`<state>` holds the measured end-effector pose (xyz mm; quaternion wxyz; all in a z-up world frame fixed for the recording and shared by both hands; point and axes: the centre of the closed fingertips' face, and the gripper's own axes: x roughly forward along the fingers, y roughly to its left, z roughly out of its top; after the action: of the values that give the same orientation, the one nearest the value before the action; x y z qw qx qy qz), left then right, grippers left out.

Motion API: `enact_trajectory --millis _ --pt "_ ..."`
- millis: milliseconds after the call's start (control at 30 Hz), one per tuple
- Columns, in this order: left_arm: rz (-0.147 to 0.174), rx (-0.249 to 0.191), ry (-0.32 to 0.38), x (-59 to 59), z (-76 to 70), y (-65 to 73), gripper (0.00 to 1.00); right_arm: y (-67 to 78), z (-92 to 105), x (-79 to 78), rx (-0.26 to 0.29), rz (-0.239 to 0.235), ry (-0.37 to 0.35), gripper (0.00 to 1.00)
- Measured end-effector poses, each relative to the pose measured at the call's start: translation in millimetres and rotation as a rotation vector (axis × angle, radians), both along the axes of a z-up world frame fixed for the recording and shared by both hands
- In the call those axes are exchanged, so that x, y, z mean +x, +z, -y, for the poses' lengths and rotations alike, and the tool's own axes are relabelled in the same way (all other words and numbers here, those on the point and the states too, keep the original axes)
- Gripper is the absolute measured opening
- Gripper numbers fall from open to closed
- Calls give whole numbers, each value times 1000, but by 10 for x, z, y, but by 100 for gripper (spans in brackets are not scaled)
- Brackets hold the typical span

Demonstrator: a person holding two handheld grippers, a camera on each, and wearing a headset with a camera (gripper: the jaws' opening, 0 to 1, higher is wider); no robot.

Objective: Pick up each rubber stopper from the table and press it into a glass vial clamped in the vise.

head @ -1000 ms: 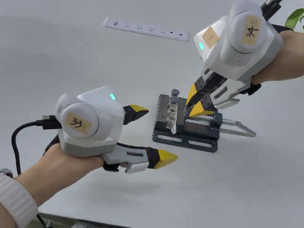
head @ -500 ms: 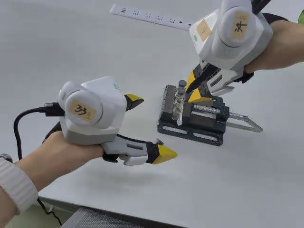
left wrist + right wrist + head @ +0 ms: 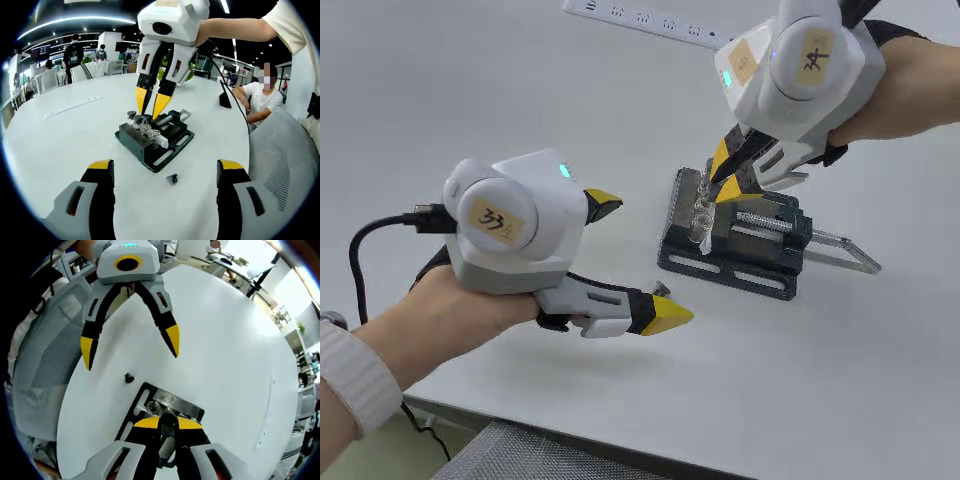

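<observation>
Pinching a dark stopper at a vial mouth, the right tongs stand nearly closed over the vise. In their own view the yellow pads sit either side of the stopper with little gap. Left tongs hang wide open and empty, low over the table, on my side of the vise.

Handling, my read: the stoppers look small, light and rubbery. They should give under a squeeze and could squirt out if pinched off-centre. I'd grip across the wider top and leave the plug end free. The vials are thin clear glass and likely brittle, so push straight down with no side load.

Count:
- One vise.
- One loose stopper on the table, just in front of the vise.
- Vials in a single row. I make out at least three, but the glass overlaps and I can't fix the number.
</observation>
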<state>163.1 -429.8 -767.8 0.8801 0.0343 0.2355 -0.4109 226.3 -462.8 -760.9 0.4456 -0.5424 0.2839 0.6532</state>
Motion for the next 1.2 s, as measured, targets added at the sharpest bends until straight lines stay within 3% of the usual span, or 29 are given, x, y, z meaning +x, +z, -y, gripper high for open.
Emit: enact_trajectory --millis 400,900,1200 --pt "-11 4 8 -4 -20 -35 86 -81 8 33 -27 10 18 5" --pt "-16 3 3 -11 -25 -55 85 -108 -21 17 -34 10 20 5" --pt "-18 0 10 -7 -40 -53 85 -96 -5 7 -66 16 40 5"
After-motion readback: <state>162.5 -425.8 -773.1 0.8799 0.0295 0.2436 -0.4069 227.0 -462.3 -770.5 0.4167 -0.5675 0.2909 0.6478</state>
